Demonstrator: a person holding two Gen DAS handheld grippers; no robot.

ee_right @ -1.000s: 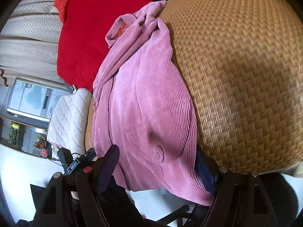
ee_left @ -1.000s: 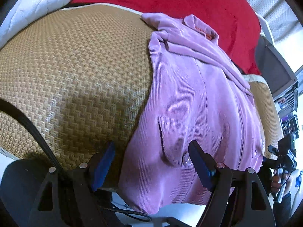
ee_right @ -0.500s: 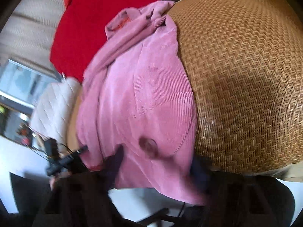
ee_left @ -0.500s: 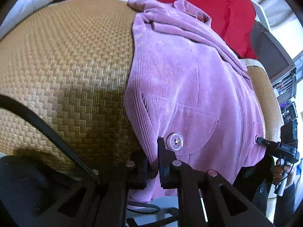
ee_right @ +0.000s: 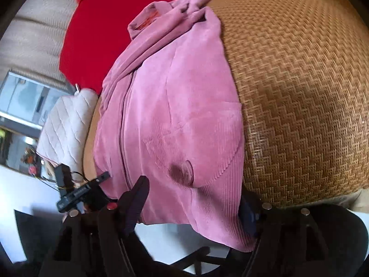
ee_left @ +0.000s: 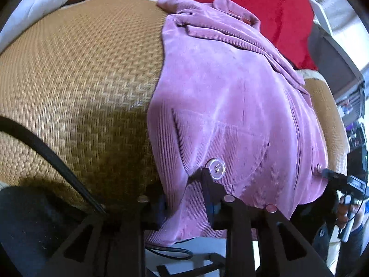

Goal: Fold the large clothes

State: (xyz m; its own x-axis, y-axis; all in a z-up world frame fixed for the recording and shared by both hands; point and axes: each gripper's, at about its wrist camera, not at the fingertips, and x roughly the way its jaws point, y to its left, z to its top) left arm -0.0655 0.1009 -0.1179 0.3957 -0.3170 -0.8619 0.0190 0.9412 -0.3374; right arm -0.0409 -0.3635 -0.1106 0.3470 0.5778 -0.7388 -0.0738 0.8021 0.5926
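Corduroy jacket (ee_left: 230, 106), pink and finely ribbed, lies lengthwise on the woven mat (ee_left: 80, 80), collar at the far end from your tools and hem hanging over the near edge. Your left tool (ee_left: 184, 196) is clenched on the jacket's hem: its fingers pinch a raised fold of ribbed cloth just below a round silvery button (ee_left: 216, 169) on the pocket flap. Your right tool (ee_right: 193, 207) is spread wide, one finger on each side of the hem's other corner, cloth between them but not pinched. The mat has a coarse tan herringbone weave. Beyond the collar lies a smooth red blanket (ee_left: 265, 4); a quilted white cushion (ee_right: 62, 129) sits left of your right tool.
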